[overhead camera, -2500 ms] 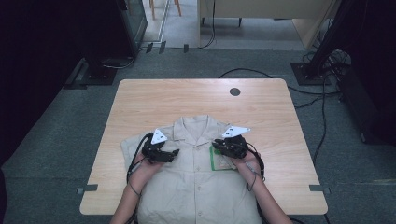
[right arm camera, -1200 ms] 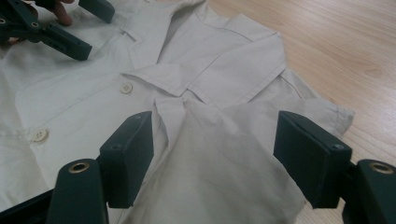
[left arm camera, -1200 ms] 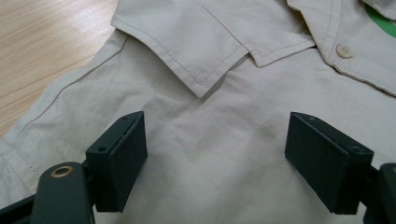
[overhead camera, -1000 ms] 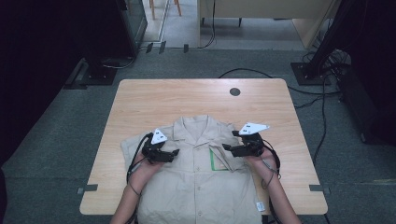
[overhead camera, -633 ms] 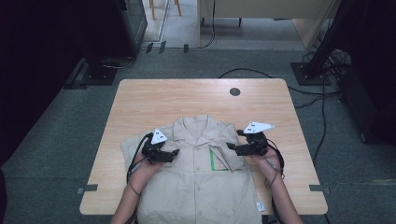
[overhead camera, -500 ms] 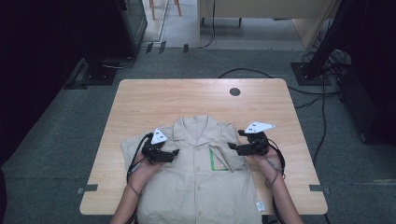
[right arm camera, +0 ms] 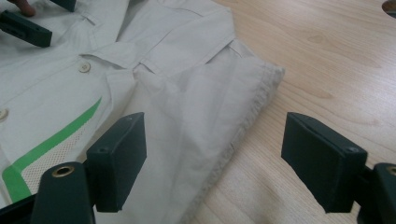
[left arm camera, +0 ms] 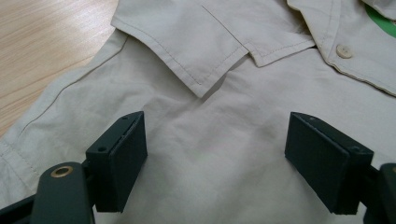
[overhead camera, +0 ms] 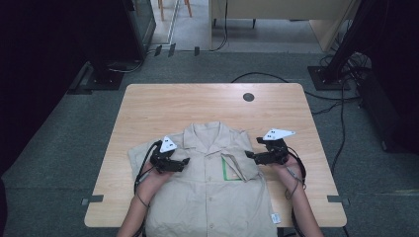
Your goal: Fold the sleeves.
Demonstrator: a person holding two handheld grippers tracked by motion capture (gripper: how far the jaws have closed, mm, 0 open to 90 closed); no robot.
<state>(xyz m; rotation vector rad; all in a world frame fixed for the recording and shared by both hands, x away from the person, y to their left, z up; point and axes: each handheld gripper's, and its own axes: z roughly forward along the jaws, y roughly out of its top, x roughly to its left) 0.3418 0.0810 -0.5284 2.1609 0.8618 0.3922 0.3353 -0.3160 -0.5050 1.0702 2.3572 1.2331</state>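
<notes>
A beige short-sleeved shirt (overhead camera: 212,192) lies face up on the wooden table (overhead camera: 197,108), collar (overhead camera: 207,136) at the far end and hem hanging over the near edge. Its right side is folded inward, showing a green stripe (overhead camera: 230,170). My left gripper (overhead camera: 185,162) rests open over the left chest, with cloth (left arm camera: 224,93) below the jaws and nothing pinched. My right gripper (overhead camera: 248,154) hovers open at the folded right edge (right arm camera: 243,121); its jaws have just been opening and nothing is between them.
A dark round hole (overhead camera: 248,97) sits in the far part of the table. Bare wood lies beyond the collar and right of the shirt (right arm camera: 327,70). A white tag (overhead camera: 275,217) hangs near the hem. Cables cross the floor at the right.
My right gripper has drawn back to the right, from over the green stripe on the chest to the shirt's folded right edge. The left gripper has stayed put.
</notes>
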